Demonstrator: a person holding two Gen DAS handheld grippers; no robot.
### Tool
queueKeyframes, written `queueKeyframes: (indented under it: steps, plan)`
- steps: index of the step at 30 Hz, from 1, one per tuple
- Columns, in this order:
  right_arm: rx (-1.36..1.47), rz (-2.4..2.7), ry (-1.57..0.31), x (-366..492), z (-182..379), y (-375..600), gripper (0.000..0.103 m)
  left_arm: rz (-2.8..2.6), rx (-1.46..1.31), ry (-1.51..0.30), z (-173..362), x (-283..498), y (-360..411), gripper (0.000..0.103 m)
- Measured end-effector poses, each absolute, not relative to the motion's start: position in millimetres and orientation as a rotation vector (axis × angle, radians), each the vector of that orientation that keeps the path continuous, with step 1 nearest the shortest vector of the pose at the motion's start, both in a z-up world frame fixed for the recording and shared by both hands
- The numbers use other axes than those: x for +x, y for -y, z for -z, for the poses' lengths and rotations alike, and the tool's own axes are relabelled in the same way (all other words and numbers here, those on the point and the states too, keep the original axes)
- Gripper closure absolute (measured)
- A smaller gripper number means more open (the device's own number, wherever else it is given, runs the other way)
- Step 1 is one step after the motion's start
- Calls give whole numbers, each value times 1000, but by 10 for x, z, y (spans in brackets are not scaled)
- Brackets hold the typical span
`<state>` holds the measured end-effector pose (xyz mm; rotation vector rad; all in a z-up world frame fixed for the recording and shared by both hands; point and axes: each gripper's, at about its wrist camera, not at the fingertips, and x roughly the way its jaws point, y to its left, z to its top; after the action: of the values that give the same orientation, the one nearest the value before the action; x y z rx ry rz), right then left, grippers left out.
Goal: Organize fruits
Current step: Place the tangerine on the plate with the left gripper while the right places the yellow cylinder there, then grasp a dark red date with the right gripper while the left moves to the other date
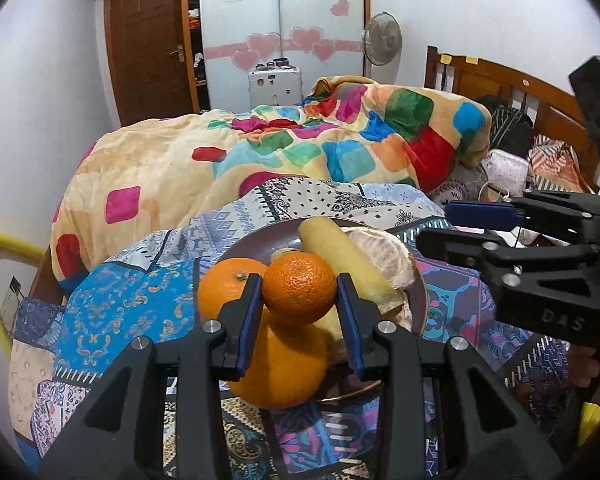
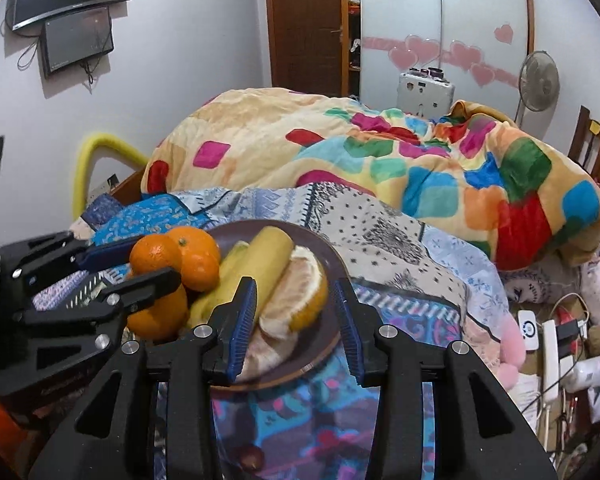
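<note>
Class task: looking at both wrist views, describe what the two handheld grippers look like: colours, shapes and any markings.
Both grippers, the left gripper and the right gripper, are matte black plastic frames with triangular cut-outs and round silver bolt heads. Each finger carries a flat blue ribbed pad. In the left wrist view, the right gripper's body bears raised letters reading "DAS". No cables or sleeves are visible.

oranges (image 1: 299,288): orange | banana (image 2: 274,258): yellow | plate (image 2: 324,256): brown | quilt (image 1: 284,152): multicoloured squares
</note>
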<state>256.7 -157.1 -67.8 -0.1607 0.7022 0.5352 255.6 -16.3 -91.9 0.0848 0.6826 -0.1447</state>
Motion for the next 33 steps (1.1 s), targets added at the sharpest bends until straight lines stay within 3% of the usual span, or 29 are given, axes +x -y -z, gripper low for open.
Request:
queueKeyframes:
  steps: [7, 11, 25, 28, 30, 33]
  plan:
    - [-159, -525, -705, 2513, 756, 1745, 66, 130, 102, -700, 995, 2624, 240, 65]
    - [-162, -517, -706, 2473, 785, 1821, 66, 130, 99, -690, 986, 2607, 250, 50]
    - [-150, -485, -659, 2041, 609, 2046, 66, 110, 84, -656, 723, 2179, 256, 50]
    - [-142, -486, -642, 1876, 557, 2092, 59, 112, 74, -642, 631, 1994, 268, 50]
    - [-141, -480, -632, 1779, 541, 2125, 59, 113, 64, -636, 591, 1849, 279, 42]
    - [-142, -474, -626, 1625, 544, 2163, 59, 114, 51, -627, 561, 1666, 301, 40]
